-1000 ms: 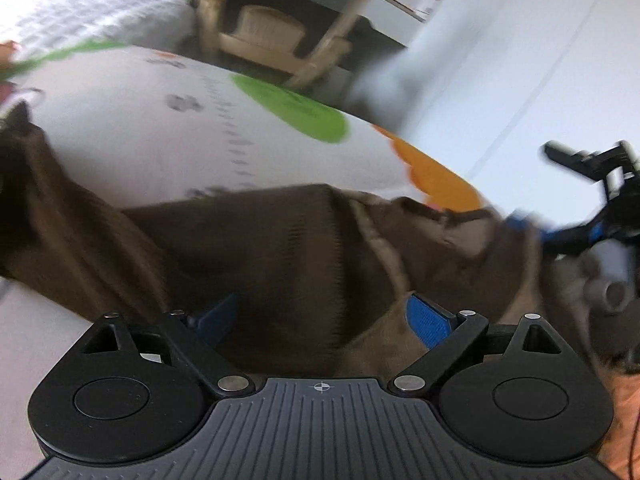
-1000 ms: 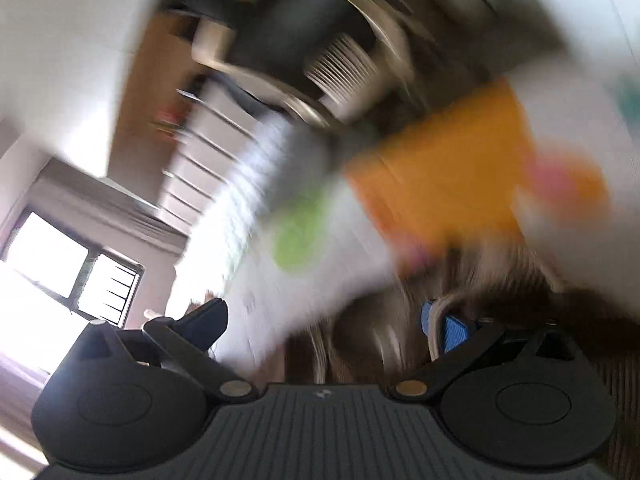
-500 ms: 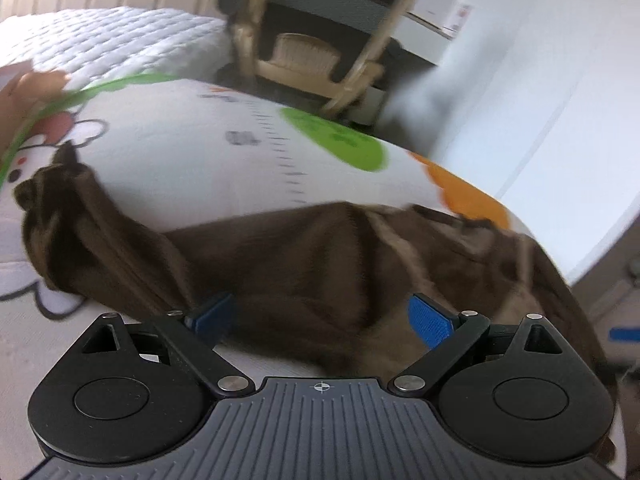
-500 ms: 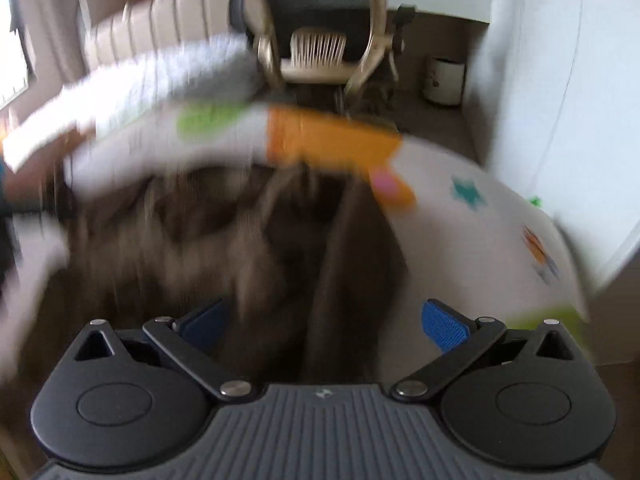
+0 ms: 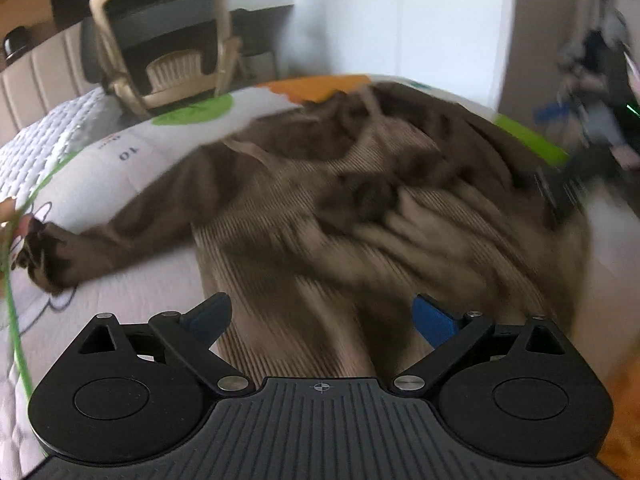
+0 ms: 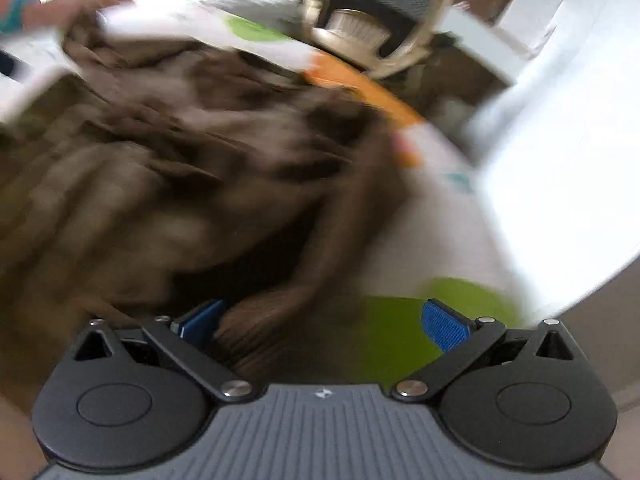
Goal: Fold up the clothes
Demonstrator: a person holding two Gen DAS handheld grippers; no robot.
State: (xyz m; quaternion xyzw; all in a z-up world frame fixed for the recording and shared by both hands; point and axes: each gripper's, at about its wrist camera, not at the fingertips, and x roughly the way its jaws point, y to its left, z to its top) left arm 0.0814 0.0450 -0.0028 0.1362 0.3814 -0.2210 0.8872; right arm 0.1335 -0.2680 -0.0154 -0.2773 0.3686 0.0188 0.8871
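Both grippers have drawn back from the brown ribbed knit sweater (image 5: pixel 360 208), which half a second ago lay stretched low in front of the left one and now sits heaped in the middle of the white play mat with green and orange patches (image 5: pixel 132 168). One sleeve (image 5: pixel 100 236) trails out to the left, its cuff bunched near the mat's left edge; the body is rumpled, with folds piled toward the far right.

The left gripper (image 5: pixel 320 316) hovers over the near hem with its blue pads spread wide and nothing between them. The right gripper (image 6: pixel 324 320) is likewise spread; a fold of the knit lies against its left pad (image 6: pixel 200 320), but it is not pinched. Beyond the mat stands a beige-framed office chair (image 5: pixel 168 40).

Judging by the heap, the garment is in the laying-out stage and no fold is made yet. Both views are motion-blurred, so seams are hard to read. The next move probably calls for each gripper to take a hem corner or shoulder and pull the body flat, then straighten the left sleeve.
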